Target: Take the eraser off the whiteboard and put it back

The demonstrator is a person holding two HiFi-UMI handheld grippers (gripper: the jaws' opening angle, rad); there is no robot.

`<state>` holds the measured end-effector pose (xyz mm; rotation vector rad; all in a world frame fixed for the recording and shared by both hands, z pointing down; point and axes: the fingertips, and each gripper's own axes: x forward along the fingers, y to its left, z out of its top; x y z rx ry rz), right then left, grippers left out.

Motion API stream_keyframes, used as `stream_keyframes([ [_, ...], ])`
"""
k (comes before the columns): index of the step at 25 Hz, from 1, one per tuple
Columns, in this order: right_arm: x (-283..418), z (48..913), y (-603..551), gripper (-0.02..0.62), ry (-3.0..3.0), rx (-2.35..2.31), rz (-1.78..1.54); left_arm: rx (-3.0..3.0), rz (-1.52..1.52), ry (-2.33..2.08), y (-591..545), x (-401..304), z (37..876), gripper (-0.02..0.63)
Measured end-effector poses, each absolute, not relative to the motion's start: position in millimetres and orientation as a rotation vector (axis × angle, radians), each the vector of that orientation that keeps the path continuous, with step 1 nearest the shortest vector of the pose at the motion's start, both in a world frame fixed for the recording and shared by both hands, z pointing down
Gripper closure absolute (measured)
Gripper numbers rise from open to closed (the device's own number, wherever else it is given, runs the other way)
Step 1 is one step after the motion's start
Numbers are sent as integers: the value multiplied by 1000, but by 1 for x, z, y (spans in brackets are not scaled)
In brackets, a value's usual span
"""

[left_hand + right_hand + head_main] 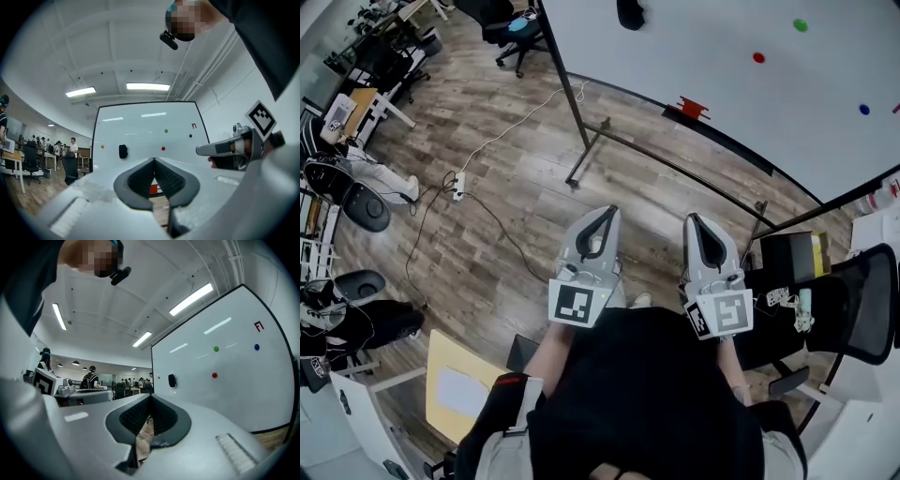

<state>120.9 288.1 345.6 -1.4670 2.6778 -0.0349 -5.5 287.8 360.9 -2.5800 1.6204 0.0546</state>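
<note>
The left claw (605,214) and right claw (694,220) are held closed, with nothing gripped. The eraser (630,13) is seen on the whiteboard (722,56), well apart at twelve o'clock — long axis upright, left claw judged nearer.

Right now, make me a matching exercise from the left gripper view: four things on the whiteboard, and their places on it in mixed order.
Things:
1 eraser
2 green magnet
3 blue magnet
4 orange magnet

Places:
A nearest the left edge of the whiteboard
B straight above the red magnet
C farthest right of the magnets
D between the orange and red magnets

Pairs: 1-D, 2-B, 3-C, 4-A
</note>
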Motion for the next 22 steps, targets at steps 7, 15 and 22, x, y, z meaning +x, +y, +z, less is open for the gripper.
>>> stream_keyframes([
  [7, 109, 345, 255, 594, 2659, -1515, -33, -2607, 70, 1602, 245, -21, 363, 604],
  [15, 102, 349, 198, 594, 2630, -1600, -52, -2655, 89, 1556, 177, -30, 363, 604],
  [22, 94, 345, 144, 594, 2587, -1658, -60, -2676, 95, 1537, 115, -45, 359, 604],
])
